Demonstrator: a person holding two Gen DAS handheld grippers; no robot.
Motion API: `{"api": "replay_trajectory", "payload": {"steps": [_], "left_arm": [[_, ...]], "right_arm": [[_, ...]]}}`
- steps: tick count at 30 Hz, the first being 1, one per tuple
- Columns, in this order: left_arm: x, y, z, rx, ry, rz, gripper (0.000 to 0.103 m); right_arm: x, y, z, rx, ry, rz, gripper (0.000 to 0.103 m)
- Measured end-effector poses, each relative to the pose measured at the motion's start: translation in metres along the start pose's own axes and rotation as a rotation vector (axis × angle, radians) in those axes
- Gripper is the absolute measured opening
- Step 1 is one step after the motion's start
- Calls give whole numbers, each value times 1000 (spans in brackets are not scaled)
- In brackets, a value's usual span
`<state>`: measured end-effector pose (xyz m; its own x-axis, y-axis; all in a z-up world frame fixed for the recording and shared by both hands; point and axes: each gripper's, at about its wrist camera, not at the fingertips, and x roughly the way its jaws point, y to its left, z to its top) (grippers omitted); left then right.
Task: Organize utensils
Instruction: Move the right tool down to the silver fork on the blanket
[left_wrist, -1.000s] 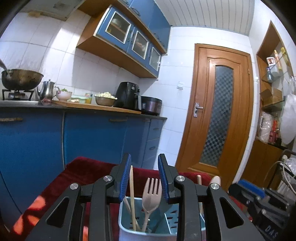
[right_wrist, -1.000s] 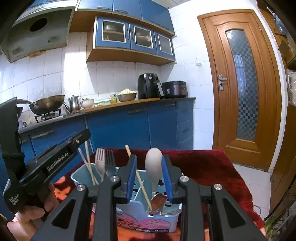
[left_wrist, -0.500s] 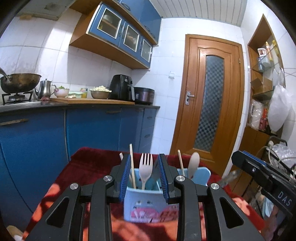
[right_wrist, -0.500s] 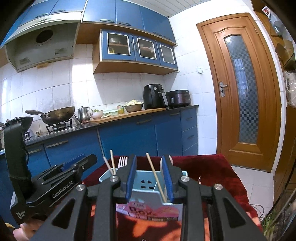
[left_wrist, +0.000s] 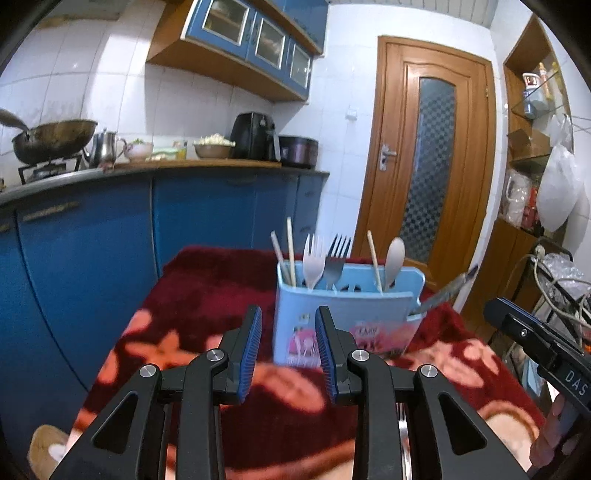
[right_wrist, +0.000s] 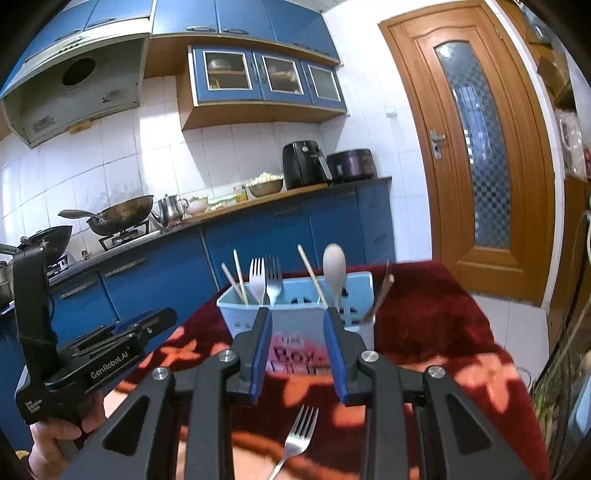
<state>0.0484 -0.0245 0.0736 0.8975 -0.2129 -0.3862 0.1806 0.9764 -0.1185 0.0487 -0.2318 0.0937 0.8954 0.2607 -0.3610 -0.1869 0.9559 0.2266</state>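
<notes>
A light blue utensil holder stands on the red flowered cloth. It holds chopsticks, a white plastic fork, a metal fork, a beige spoon and a knife leaning out at its right. My left gripper is open and empty, short of the holder. My right gripper is open and empty, also short of it. A loose metal fork lies on the cloth below the right gripper.
Blue kitchen cabinets with a counter, wok and appliances run along the left and back. A wooden door is behind the table. Shelves and cables stand at the right.
Both grippers have pulled back and up from the holder; it now looks smaller and farther. The loose fork on the cloth has come into the right wrist view.
</notes>
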Motion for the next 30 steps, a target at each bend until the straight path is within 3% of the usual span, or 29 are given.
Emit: {"api": "replay_trajectory", "payload": {"steps": [12, 30], "left_arm": [[0, 13, -27, 27, 123, 42, 30], [26, 44, -54, -15, 267, 92, 30]], "right_arm": [[4, -8, -38, 56, 140, -26, 32], [38, -8, -64, 85, 380, -33, 32]]}}
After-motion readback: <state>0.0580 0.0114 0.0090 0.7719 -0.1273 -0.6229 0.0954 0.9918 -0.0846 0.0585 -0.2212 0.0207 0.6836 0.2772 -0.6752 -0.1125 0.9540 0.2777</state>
